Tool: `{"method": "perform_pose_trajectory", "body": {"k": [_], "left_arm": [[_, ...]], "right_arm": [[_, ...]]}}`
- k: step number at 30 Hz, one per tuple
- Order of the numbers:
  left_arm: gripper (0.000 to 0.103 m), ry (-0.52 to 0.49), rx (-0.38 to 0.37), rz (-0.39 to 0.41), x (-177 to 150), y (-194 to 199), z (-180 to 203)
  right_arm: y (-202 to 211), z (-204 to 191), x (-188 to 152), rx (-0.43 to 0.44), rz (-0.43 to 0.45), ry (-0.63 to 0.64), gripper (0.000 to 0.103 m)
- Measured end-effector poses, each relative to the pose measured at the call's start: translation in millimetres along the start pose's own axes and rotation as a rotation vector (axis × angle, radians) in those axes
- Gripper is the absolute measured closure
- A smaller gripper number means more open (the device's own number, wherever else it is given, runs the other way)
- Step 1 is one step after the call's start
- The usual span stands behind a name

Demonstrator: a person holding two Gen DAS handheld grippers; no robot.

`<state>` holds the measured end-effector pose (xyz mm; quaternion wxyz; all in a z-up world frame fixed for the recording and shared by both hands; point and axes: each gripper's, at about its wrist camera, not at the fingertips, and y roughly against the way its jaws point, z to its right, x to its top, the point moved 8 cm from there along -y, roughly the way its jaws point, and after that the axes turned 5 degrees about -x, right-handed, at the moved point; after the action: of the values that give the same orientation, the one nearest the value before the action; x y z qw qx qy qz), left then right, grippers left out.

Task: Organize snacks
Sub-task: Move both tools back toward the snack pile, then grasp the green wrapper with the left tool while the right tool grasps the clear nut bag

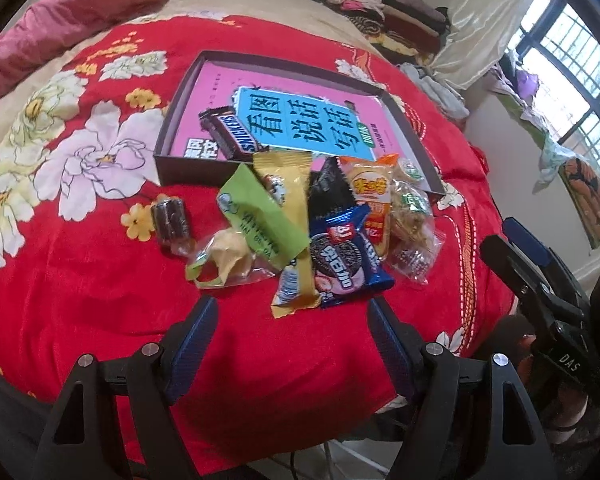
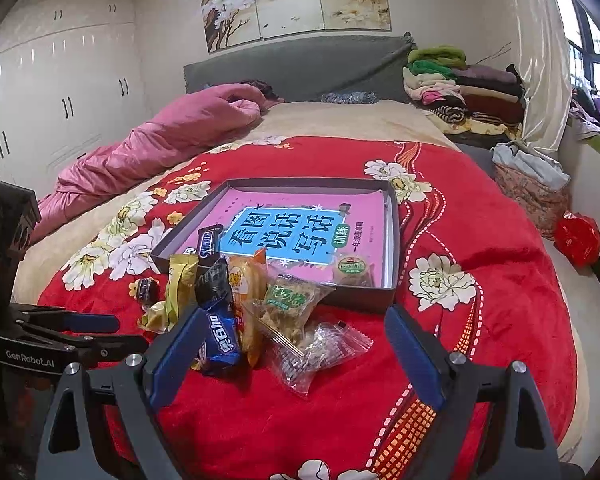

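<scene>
Bedroom; bed [image 2: 500, 280] covered by a red floral blanket [image 1: 80, 280], pink quilt [image 2: 160, 140] bunched along its left edge, grey headboard [image 2: 300, 64] behind, folded clothes [image 2: 460, 84] stacked at the far right corner. White wardrobe [image 2: 60, 92] on the left wall, window [image 1: 572, 60] on the right.

Shallow dark box [image 2: 394, 236] lies flat mid-blanket, holding a pink and blue book [image 1: 300, 120]. Snickers bar [image 1: 230, 132] rests in the box's near left corner, on the book; one green-labelled round cake [image 2: 350, 270] sits in the near right corner.

Snack pile lies on the blanket against the box's near wall: green packet [image 1: 256, 216], gold wrapper [image 1: 290, 216], black packet [image 1: 332, 192], orange packet [image 1: 374, 200], blue Oreo pack [image 1: 340, 260], clear bags with flaky pastry [image 2: 288, 304]. Small dark sweet [image 1: 171, 220] sits apart, left of the pile.

Left tongs [image 1: 292, 320]: wide, empty, just short of the Oreo pack, pile straight ahead. Right tongs [image 2: 296, 336]: wide, empty, pads not pressing anything; clear pastry bags lie between the fingers, Oreo pack beside the left finger [image 2: 180, 344]. Nothing blocks either approach; packets overlap one another.
</scene>
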<state>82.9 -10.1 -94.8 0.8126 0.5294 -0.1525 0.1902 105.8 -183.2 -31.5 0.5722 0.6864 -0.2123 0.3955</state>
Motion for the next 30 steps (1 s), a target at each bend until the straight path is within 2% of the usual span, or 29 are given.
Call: {"method": "perform_pose_trajectory", "body": {"k": [6,16,21,24,26,30], "left_arm": [[0.025,0.019,-0.008,-0.016,-4.3,-8.9,-5.2],[0.026,0.035,0.043,0.009,5.5,-12.6,-34.7],[0.026,0.082,0.017,0.033,10.0,-12.7,-47.2],[0.033,0.102,0.009,0.042,12.6,-16.4,-51.2],[0.044,0.121,-0.002,0.039,13.8,-20.4,-52.9],[0.048,0.129,-0.029,0.025,14.7,-29.8,-50.3]], "right_arm": [[-4.8,-0.4,-2.0,0.002,-0.009,0.000,0.012],[-13.7,-0.2,-4.6,0.006,-0.029,-0.004,0.012],[-15.6,-0.4,-5.2,0.005,-0.032,-0.003,0.012],[-18.8,-0.6,-6.2,0.005,-0.038,-0.001,0.012],[-20.9,-0.6,-6.7,0.003,-0.041,0.000,0.012],[-26.4,2.0,-7.6,-0.001,-0.053,-0.004,0.012]]}}
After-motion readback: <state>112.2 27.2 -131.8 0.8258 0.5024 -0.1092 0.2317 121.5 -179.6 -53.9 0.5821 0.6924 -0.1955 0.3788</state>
